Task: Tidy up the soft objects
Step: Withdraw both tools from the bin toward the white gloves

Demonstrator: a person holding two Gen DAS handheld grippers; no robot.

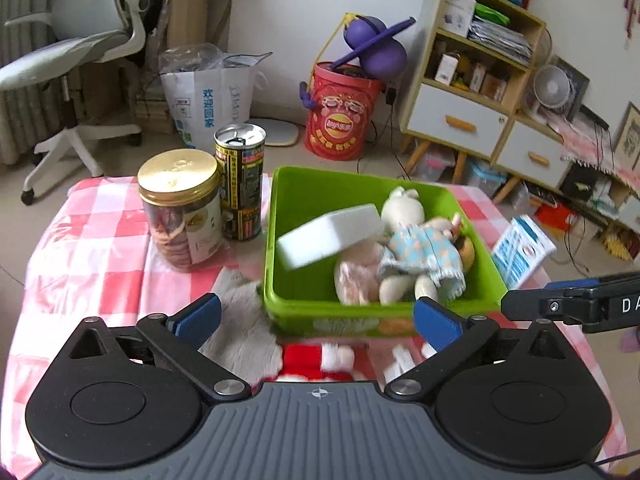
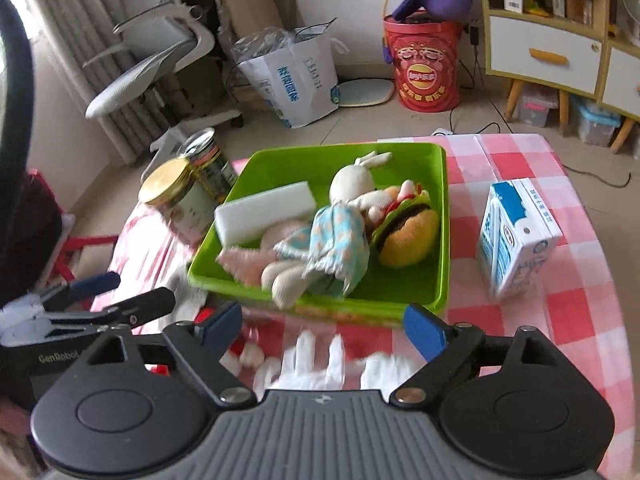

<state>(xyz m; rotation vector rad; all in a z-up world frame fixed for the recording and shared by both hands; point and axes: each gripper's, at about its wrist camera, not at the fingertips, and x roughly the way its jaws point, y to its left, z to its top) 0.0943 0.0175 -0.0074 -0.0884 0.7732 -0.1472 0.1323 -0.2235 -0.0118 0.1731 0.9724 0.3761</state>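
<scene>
The left tool [image 1: 318, 318] stands wide with nothing between its blue fingertips [image 1: 198, 316]; the right tool [image 2: 320, 322] is likewise spread and holds nothing. On the checked desk [image 1: 96, 236], going left to right: a gold-lidded jar [image 1: 182, 208] touches a tall can [image 1: 240, 182] near the desk's far left edge; just beside them stands the green bin [image 1: 296, 192], its near wall close ahead of both tools; a milk carton [image 2: 516, 236] stands apart on the right, with bare cloth around it. Inside the bin a white sponge block [image 1: 330, 234] leans at the left, a rabbit doll [image 1: 412, 248] lies in the middle over pink cloth [image 2: 246, 258], and a plush burger [image 2: 408, 236] sits to the right. Under the tools, blurred white and red soft things [image 2: 332, 360] lie on the desk, nearer than the bin.
</scene>
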